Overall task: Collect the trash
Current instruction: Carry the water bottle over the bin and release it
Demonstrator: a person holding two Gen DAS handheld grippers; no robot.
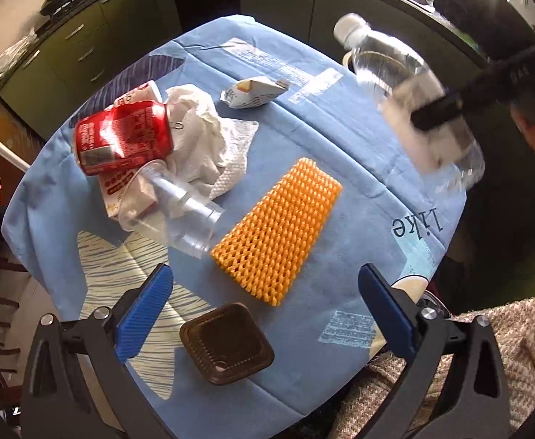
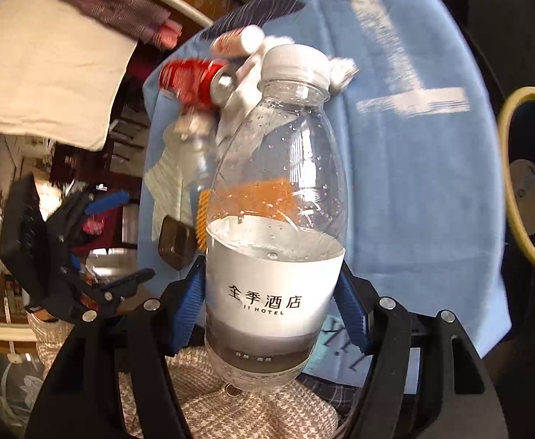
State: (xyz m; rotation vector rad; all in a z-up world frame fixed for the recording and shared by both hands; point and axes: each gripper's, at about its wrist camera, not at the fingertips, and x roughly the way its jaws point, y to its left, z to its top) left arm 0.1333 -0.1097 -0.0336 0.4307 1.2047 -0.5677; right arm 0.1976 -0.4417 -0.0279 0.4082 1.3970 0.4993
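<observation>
My right gripper (image 2: 273, 292) is shut on a clear plastic bottle (image 2: 275, 190) with a white cap and white label, held in the air above the table's right side; the bottle also shows in the left wrist view (image 1: 395, 73). My left gripper (image 1: 264, 285) is open and empty above a brown plastic tray (image 1: 227, 342). On the blue tablecloth (image 1: 340, 153) lie an orange foam net (image 1: 278, 226), a clear cup (image 1: 179, 206), a red can (image 1: 124, 137), crumpled white tissue (image 1: 201, 139) and a small folded wrapper (image 1: 253, 93).
A bin with a yellow-green rim (image 2: 523, 179) stands off the table's edge in the right wrist view. Dark kitchen cabinets (image 1: 84, 47) run behind the table. A woven beige cloth (image 1: 505, 347) lies below the near edge.
</observation>
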